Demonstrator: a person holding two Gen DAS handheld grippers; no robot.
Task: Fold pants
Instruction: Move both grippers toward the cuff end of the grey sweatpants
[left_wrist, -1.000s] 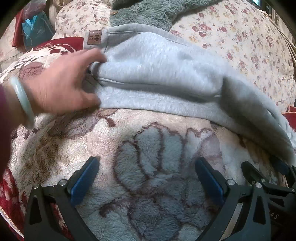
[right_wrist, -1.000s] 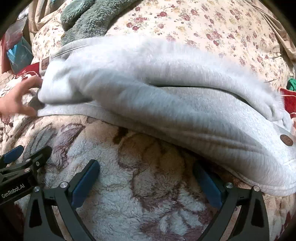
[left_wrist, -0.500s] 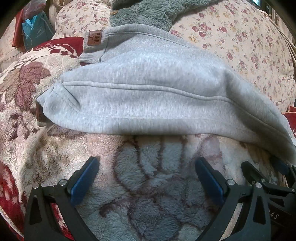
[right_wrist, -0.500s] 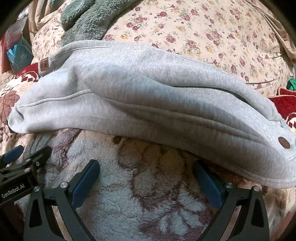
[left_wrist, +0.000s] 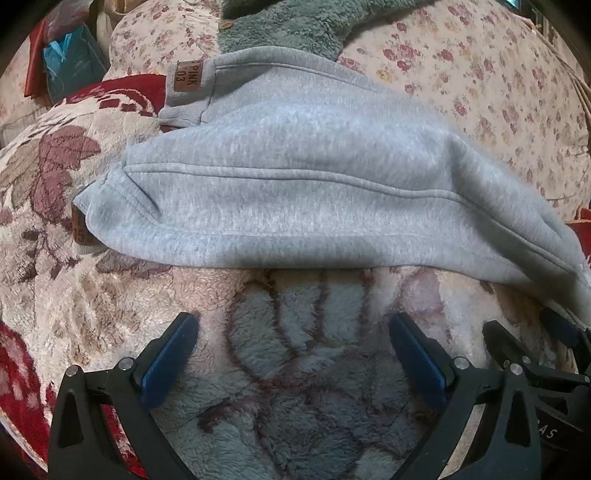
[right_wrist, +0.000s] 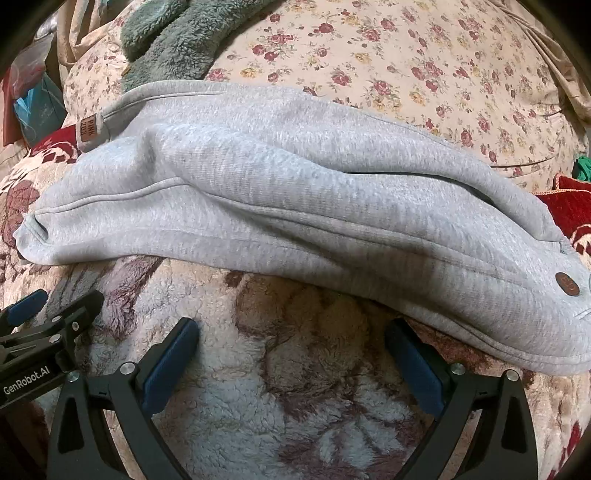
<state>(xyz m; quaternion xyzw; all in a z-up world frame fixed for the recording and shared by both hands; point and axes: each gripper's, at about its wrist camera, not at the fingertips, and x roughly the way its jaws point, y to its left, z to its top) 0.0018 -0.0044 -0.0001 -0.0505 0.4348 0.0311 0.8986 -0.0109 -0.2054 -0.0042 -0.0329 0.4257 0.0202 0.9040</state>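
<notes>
Plush flowered blanket (left_wrist: 110, 314), floral bedding (right_wrist: 406, 66).
</notes>
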